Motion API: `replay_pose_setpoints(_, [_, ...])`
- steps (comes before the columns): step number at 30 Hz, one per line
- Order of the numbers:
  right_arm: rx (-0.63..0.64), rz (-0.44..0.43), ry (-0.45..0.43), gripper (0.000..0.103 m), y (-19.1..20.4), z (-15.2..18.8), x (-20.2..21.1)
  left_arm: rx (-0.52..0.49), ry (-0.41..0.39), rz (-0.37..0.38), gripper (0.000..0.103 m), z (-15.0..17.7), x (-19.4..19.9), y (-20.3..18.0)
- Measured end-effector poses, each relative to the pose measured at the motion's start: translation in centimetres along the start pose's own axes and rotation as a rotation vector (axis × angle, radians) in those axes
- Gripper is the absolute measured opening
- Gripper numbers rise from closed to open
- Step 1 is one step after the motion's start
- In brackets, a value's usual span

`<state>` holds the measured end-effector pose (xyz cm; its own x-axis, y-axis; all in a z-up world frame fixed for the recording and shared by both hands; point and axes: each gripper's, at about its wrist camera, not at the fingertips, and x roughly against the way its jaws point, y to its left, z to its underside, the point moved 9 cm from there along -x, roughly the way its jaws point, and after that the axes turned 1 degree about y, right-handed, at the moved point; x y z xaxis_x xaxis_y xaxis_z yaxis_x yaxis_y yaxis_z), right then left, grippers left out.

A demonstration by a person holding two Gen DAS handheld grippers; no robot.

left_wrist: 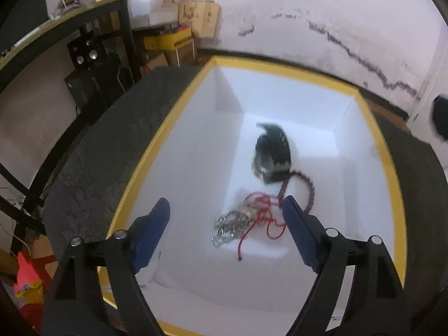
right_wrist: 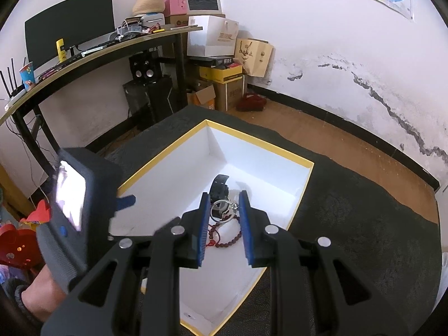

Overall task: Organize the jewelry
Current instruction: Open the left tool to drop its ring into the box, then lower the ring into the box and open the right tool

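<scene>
Nearest the camera, the left claw (left_wrist: 226, 210) stands wide open and empty above the yellow-rimmed box (left_wrist: 168, 128). Beneath it lie a silver chain (left_wrist: 228, 228) and red cord (left_wrist: 263, 218); farther in, a beaded bracelet (left_wrist: 303, 187) and black watch (left_wrist: 273, 154). The right claw (right_wrist: 224, 205) grips a metal ring (right_wrist: 222, 210). Depositing seems underway; next, lower and release that ring.

box (left_wrist: 173, 128): smooth matt white card
chain (left_wrist: 228, 228): shiny metal
beads (right_wrist: 233, 238): glossy dark red
counter (right_wrist: 350, 210): rough dark cloth
</scene>
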<state>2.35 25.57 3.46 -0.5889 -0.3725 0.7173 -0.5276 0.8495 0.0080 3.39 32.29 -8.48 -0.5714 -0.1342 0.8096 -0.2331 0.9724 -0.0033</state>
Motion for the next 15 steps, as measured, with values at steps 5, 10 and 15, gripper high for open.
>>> replay_pose_setpoints(5, [-0.008, -0.003, 0.008, 0.021, -0.3, 0.1, -0.6, -0.002, -0.025, 0.012, 0.080, -0.3, 1.1, -0.2])
replay_pose_setpoints(10, [-0.020, -0.006, 0.022, 0.021, -0.4, 0.1, -1.6, 0.010, -0.044, 0.021, 0.080, -0.5, 1.9, 0.0])
replay_pose_setpoints(15, [-0.029, -0.003, 0.043, 0.021, -0.8, 0.1, -3.1, 0.014, -0.053, 0.030, 0.080, -0.5, 2.3, 0.1])
